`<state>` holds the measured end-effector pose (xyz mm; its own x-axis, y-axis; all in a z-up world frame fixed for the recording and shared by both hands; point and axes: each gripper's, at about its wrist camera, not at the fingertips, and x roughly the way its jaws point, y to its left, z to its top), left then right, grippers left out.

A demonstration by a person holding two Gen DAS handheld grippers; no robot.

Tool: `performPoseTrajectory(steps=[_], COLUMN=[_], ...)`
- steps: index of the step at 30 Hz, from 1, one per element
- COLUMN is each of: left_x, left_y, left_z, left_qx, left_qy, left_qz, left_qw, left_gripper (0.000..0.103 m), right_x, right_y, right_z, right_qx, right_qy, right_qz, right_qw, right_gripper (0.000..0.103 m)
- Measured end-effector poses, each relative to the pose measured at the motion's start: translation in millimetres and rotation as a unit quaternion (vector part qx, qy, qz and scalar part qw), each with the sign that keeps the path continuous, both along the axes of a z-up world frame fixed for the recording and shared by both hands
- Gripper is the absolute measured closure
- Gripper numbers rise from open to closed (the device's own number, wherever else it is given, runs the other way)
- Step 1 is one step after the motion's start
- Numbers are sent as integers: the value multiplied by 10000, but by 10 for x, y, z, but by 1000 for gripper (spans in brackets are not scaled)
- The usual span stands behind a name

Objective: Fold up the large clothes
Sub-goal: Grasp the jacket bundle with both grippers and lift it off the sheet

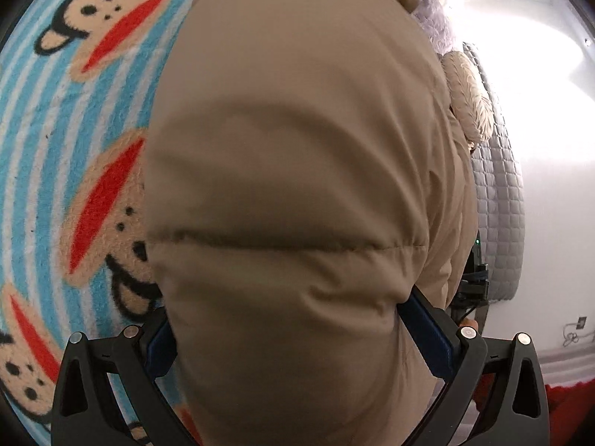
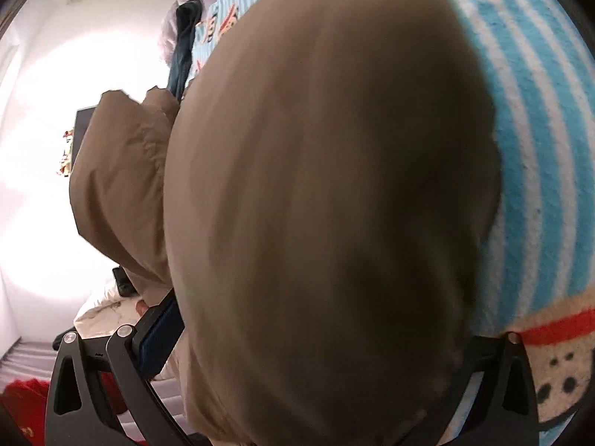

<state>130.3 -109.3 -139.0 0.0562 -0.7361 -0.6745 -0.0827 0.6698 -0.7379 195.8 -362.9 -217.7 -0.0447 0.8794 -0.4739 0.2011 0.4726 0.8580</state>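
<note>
Left wrist: your left hand-held gripper and right hand-held gripper both clamp the puffy tan jacket; soft, bulky, slippery, so pinch seams.

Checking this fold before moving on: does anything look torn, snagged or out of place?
Nothing stands out. The tan padded coat bulges between the left gripper's fingers and fills the right gripper's view, with no tear visible. The striped monkey blanket lies flat beneath.

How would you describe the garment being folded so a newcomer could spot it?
Start from the blue-striped monkey-print blanket. Lying over it is the tan puffy coat, gripped by both tools. Unlike the grey quilt nearby, it is plain, with a cream fur trim.
</note>
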Motion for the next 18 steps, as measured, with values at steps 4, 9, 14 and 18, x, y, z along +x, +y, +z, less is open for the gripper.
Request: performPoseTrajectory(steps=[4,9,14,18], left_x=[-7,32,298,670], left_y=[-72,-79,59,223], left_z=[197,515,967,1169], left_qx=[58,53,23,214], left_qy=[-184,-454,-895,-1193], left_qz=[40,-7,143,237], left_qw=[9998,9990,9959,9923], left_gripper=[18,21,21,21], right_x=[-61,-80,96,415], right_y=[-58,-49,58,236], right_z=[97,409,742,827], right_qx=[142,232,468,544], right_qy=[40,-282,-651,-851], right_qz=[-212,-235,-375,-404], right_qw=[9997,9991,9961,9941], right_gripper=[24,37,37,37])
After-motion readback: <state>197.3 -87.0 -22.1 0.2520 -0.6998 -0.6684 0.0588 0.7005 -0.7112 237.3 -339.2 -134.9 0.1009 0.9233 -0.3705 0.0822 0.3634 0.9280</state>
